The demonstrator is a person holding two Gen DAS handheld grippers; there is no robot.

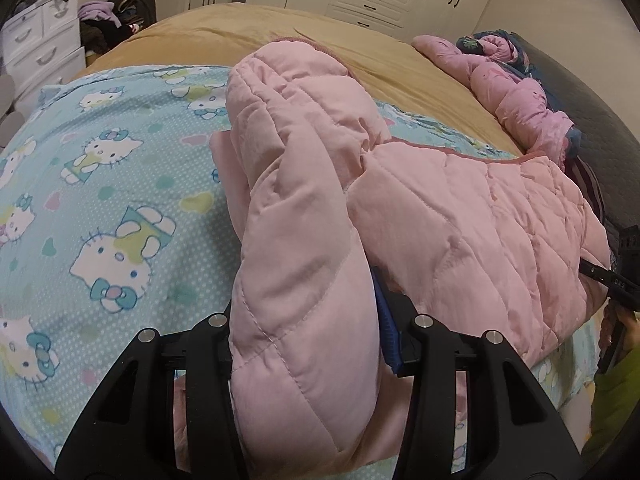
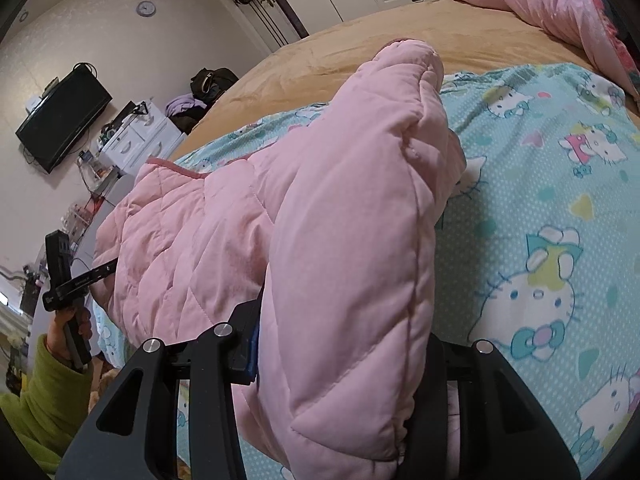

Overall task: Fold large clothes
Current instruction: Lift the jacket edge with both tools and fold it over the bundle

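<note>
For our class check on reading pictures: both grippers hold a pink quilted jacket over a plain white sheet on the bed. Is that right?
Not quite. The sheet under the pink quilted jacket is pale blue with cartoon cats, not plain white, as both wrist views show. The left gripper and right gripper do each hold the jacket.

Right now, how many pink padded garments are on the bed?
2: one jacket held by both grippers, left and right; another bunched at the far edge. More may be hidden.
</note>
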